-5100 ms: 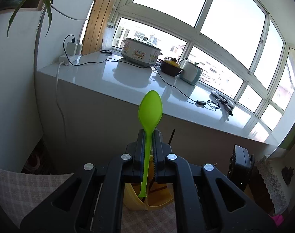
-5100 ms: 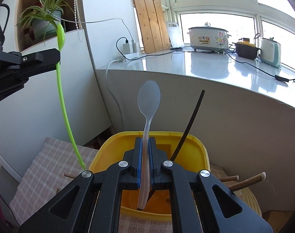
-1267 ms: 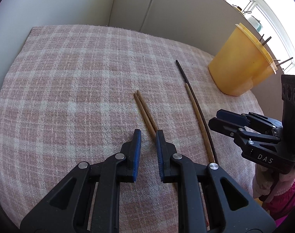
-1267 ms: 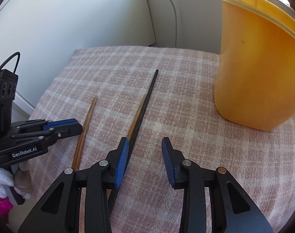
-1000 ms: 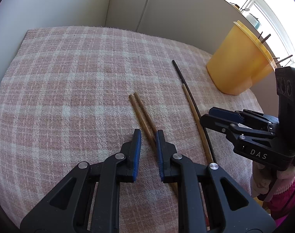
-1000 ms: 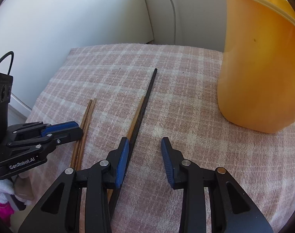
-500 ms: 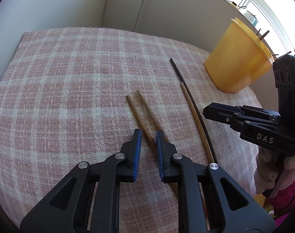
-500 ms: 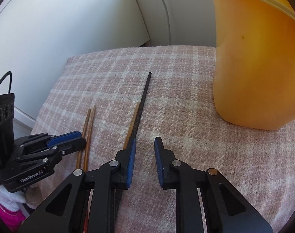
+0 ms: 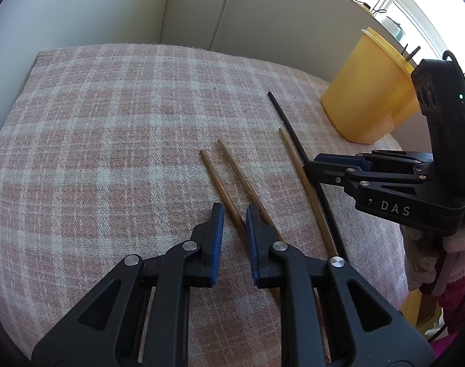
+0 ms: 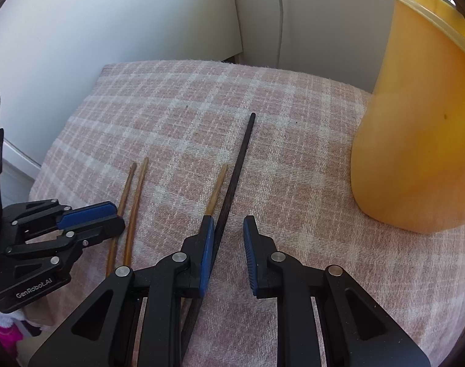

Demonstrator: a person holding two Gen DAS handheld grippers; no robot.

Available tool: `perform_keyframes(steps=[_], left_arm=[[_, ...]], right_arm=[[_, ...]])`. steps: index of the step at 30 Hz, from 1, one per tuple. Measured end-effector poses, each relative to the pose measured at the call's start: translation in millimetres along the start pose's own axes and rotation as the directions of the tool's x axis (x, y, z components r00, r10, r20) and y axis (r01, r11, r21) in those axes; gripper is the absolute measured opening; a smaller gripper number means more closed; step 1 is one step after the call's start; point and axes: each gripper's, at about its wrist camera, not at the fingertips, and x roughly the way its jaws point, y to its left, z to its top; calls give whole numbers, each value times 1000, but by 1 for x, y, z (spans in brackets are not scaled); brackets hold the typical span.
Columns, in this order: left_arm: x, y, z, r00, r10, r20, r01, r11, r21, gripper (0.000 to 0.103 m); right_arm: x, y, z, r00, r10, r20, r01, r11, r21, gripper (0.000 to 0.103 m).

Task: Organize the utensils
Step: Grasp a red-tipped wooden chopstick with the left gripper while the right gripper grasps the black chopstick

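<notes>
Pink checked cloth (image 9: 110, 140) covers the surface where 4 chopsticks lie loose, so the tidying looks partly done at best. A yellow tub (image 9: 370, 98) stands at the far right corner of the cloth, and 2 stick ends poke above its rim in the left view, which suggests some utensils are already stowed. Left on the cloth are 2 brown chopsticks (image 9: 229, 180) lying side by side and slightly splayed, then, nearer the tub, 1 brown chopstick (image 10: 215, 192) touching 1 longer black chopstick (image 10: 237, 177). The left gripper (image 9: 234, 217) sits low over the pair, its jaws a narrow gap apart with 1 brown stick running between them and the other passing under the right-hand jaw; it grips nothing yet. The right gripper (image 10: 228, 229) is spread wider, the black stick lying just inside its left jaw and the brown one under that jaw; it too holds nothing. All 4 sticks probably still need lifting into the tub.
</notes>
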Motion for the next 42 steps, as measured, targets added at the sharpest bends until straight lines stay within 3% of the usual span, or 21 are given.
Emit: perform_keyframes(steps=[13,16,20,24,27,32,37,42], left_arm=[[9,-4,24,997,8,-80,-4,999,53,15],[13,0,34,991,-2,-131,2,1000,0,16],[19,6,54,980,-53,-192,40,997,-72,35],[27,-2,70,974,-22,-223,13,999,-38,36],[31,-12,78,975,33,-222,-25,999,38,27],[34,-14,86,979,6,-204,2,999,35,12],[31,-15,87,977,2,-213,7,999,39,11],[25,-2,85,973,-29,-229,26,1000,-17,11]], right_arm=[[1,-4,0,999,-10,-34,9,1000,-21,8],[-4,-7,-7,999,-19,-48,17,999,-31,7],[-3,-9,-6,997,-20,-70,17,999,-37,7],[-1,-9,0,995,-20,-96,16,999,-37,7],[2,-5,5,994,-34,-101,28,998,-58,7],[4,-4,8,994,-11,-105,7,999,-37,7],[-2,-8,-1,989,53,-135,-52,999,5,5],[-9,-8,-12,987,43,-155,-47,999,-22,5]])
